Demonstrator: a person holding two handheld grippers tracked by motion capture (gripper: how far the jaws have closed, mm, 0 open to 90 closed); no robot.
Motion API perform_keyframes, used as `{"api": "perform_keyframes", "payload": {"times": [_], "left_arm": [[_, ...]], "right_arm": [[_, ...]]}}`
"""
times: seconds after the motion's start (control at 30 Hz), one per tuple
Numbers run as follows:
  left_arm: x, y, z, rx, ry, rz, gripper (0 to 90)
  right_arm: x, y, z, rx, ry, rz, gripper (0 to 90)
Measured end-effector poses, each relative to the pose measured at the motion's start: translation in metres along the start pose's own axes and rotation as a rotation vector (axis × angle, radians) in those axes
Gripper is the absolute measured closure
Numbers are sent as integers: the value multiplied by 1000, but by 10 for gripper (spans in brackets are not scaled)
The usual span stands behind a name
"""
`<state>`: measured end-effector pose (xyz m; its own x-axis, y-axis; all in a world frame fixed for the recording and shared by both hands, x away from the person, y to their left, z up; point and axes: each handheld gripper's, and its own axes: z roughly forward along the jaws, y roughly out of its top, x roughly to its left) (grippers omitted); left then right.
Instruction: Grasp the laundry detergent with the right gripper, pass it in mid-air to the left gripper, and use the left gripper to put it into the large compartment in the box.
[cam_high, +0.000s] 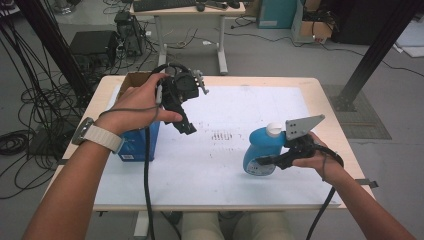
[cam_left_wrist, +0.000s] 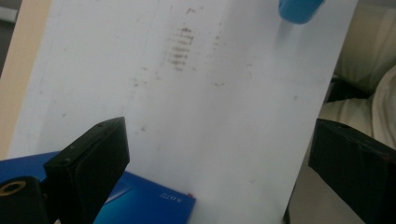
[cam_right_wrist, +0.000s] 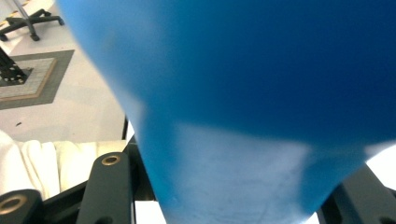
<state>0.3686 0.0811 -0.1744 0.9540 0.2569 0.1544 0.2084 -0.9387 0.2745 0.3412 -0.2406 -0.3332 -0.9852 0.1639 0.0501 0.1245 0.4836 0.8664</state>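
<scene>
Cables trailed over the grey floor around a light wooden table (cam_high: 320, 95), most of it covered by a white sheet (cam_high: 240, 115) smudged dark near its middle. From the high view, a blue box (cam_high: 140, 142) stood at the table's left edge with a brown cardboard box (cam_high: 131, 80) just behind it; what either held could not be told. The left hand-held gripper (cam_high: 187, 127) hung above the sheet beside the blue box, angled down and holding nothing. At the right, the right hand-held gripper (cam_high: 265, 161) was clamped on a blue bottle (cam_high: 260, 147) with a white cap (cam_high: 274, 130), tilted and held clear of the sheet; its contents could not be seen. A second desk with a keyboard stood farther back.

From the left gripper view, the black jaws stood wide apart with nothing between them, over the smudged sheet (cam_left_wrist: 210, 116). A corner of the blue box (cam_left_wrist: 149, 205) lay below, and the bottle's (cam_left_wrist: 299, 9) base showed at the top edge.

From the right gripper view, the bottle (cam_right_wrist: 261, 93) sat close between the jaws, pressed from both sides. Pale floor and a chair base lay beyond at the left.
</scene>
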Motion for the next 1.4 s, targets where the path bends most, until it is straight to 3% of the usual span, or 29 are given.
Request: {"api": "perform_keyframes", "payload": {"times": [0.27, 0.53, 0.83, 1.4], "left_arm": [[-9, 17, -8, -13, -18, 34, 42], [-21, 35, -10, -8, -72, 80, 56], [-32, 49, -11, -16, -65, 132, 49], [-34, 56, -12, -32, -92, 138, 44]], "right_arm": [[-1, 12, -1, 7, 36, -26, 434], [-2, 25, 1, 19, 76, -53, 433], [-3, 35, 4, 27, 101, -77, 433], [-6, 56, 17, 36, 139, -103, 433]]}}
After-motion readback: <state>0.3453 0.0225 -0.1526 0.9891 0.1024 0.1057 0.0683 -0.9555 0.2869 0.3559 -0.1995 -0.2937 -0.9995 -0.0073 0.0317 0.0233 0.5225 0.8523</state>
